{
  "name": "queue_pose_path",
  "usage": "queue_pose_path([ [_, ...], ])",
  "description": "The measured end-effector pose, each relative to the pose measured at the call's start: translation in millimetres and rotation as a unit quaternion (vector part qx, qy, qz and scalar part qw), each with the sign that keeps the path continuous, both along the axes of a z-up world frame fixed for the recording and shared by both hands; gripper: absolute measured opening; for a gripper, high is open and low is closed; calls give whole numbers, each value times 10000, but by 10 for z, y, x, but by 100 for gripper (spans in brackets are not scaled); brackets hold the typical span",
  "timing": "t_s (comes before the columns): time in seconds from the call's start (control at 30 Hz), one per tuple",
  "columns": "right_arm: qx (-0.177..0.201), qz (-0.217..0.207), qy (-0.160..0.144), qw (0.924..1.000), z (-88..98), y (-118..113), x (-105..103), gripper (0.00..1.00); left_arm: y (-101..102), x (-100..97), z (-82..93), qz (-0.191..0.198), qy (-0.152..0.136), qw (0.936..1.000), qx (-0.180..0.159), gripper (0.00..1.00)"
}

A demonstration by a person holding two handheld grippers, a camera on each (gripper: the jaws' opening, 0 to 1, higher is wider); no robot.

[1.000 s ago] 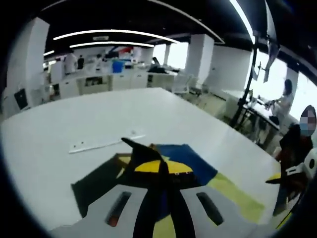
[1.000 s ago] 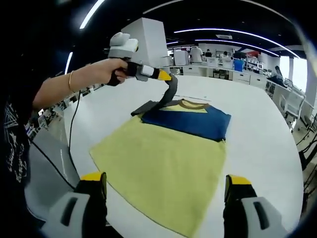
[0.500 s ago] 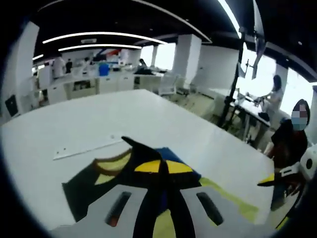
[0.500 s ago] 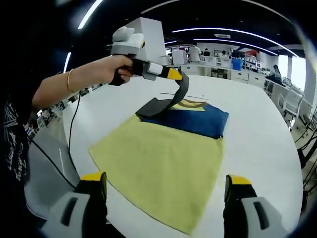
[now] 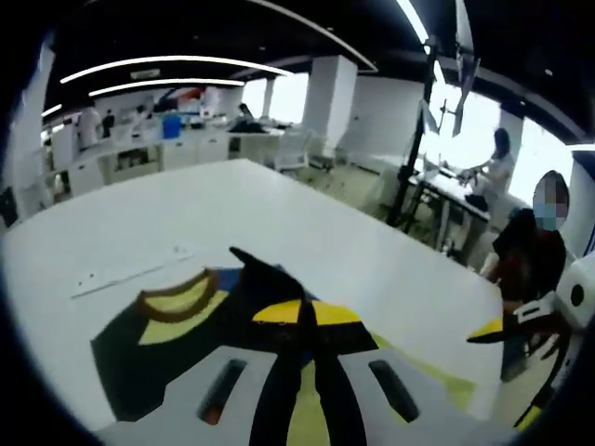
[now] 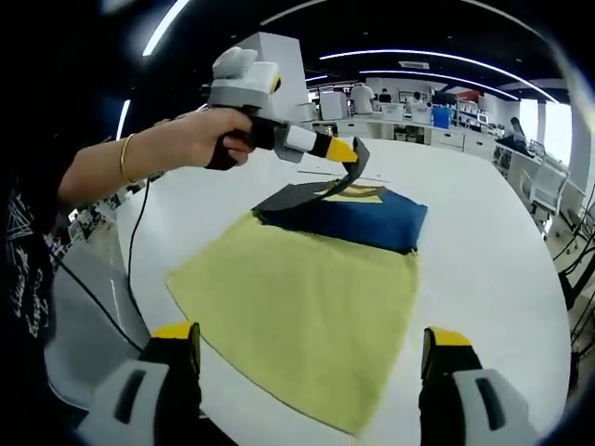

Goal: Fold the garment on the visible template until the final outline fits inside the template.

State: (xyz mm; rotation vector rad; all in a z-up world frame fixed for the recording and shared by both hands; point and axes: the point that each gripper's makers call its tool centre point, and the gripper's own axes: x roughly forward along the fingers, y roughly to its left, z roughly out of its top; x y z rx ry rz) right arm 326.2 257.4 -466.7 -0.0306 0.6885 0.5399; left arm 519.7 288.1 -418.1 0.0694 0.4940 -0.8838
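Right gripper view: left hand-held gripper (image 6: 342, 151) clamps dark sleeve (image 6: 307, 193) of garment (image 6: 297, 297); right hand-held gripper (image 6: 311, 367) jaws apart.

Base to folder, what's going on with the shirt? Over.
Left hand-held gripper shut on sleeve, lifting it. Right hand-held gripper open, empty. Shirt flat on table. Nothing blocking.

- The left white-and-grey hand-held tongs with yellow tips (image 6: 346, 153) are reaching out above the counter, jaws pressed together and pinching a dark sleeve of the garment (image 6: 349, 170).
- The person's bare left hand (image 6: 206, 137) is gripping their handle, a thin gold bangle (image 6: 125, 158) sitting on the forearm.
- The right tongs (image 6: 311, 346) are spreading their yellow-tipped jaws wide apart, gripping nothing.
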Motion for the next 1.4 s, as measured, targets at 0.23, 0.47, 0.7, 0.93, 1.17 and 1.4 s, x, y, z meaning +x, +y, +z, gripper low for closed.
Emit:
queue_pose_path([
  [0.23,35,-53,5,10000,-28,15,-20,100,-95,-61,-268,-124,53,9996,235,0],
  [0.47,-8,-86,78,9999,-85,-35,-56,100,-211,-124,-538,-241,171,9991,289,0],
  [0.7,-27,-109,165,9998,-135,-57,-85,100,-275,-138,-750,-270,357,9982,411,0],
  [0.93,-51,-149,146,9998,-115,-95,-32,100,-354,-104,-773,-271,473,9982,251,0],
  [1.17,-53,-122,121,9998,-94,-74,2,100,-270,-106,-714,-338,350,9984,285,12],
  [1.4,-14,-86,85,9999,-57,-51,21,100,-203,-157,-586,-381,141,9984,383,41],
])
